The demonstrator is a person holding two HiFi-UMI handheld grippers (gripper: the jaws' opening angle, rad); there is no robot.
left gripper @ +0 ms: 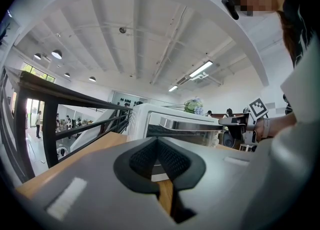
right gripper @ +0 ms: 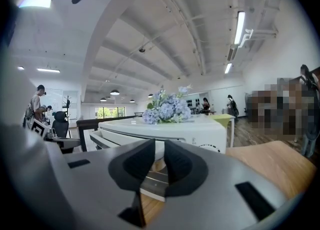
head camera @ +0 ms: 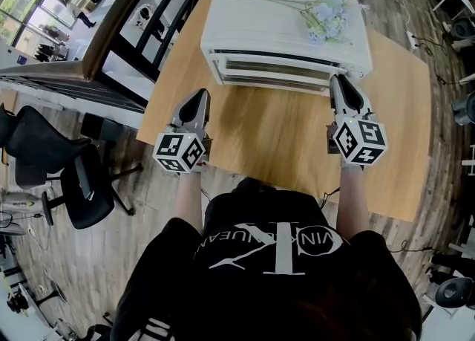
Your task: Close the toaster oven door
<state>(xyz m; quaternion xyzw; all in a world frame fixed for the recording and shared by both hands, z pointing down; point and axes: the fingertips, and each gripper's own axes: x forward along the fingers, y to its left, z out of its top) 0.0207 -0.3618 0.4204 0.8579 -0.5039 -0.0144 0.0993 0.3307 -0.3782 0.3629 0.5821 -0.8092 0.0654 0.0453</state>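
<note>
A white toaster oven [head camera: 274,20] stands at the far side of the wooden table [head camera: 282,135], its door [head camera: 271,72] facing me and raised against the front; whether it is fully latched I cannot tell. The door's metal handle [left gripper: 190,123] shows in the left gripper view. My left gripper [head camera: 199,94] hovers over the table a little short of the oven's left front, jaws together, holding nothing. Jaws nearly touching and empty, my right gripper [head camera: 340,78] sits right at the door's right end; contact is unclear.
Pale blue artificial flowers [head camera: 326,16] lie on the oven's top. A dark stair railing [head camera: 126,27] runs along the table's left side. A black office chair [head camera: 67,169] stands on the floor at lower left. The table's near edge is just below both grippers.
</note>
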